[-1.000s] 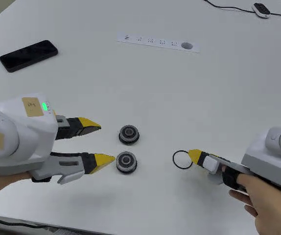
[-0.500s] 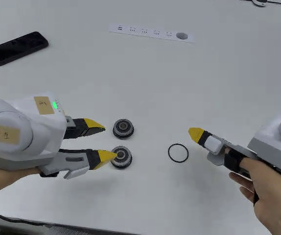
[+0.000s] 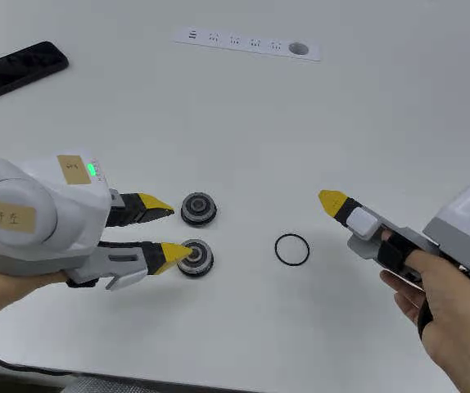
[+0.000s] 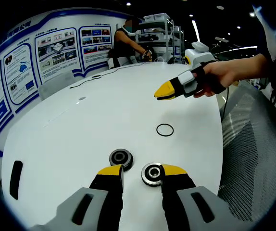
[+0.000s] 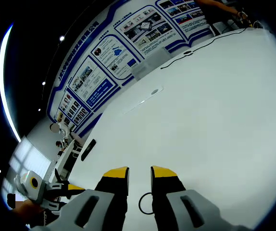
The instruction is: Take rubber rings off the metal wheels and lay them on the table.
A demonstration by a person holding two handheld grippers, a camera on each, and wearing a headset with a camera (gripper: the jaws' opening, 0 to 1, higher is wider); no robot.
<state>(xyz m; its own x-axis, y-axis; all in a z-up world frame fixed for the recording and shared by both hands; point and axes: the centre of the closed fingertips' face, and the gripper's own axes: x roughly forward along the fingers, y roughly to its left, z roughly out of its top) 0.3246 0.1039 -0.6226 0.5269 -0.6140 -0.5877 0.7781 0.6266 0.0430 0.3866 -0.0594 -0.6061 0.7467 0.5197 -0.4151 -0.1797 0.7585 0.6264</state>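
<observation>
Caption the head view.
Left hand-held gripper open at two wheels; a ring lies on the table near the right hand-held gripper.

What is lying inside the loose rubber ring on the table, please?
Only bare white table shows inside the rubber ring. In the right gripper view, a jaw hides part of its loop.

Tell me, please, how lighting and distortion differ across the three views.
Head view: soft, even light, sharp, with faint shadows beneath the left tool. Left gripper view: fisheye bends the table edge; ceiling lights glare. Right gripper view: strong curvature, bright streak at left.
</observation>
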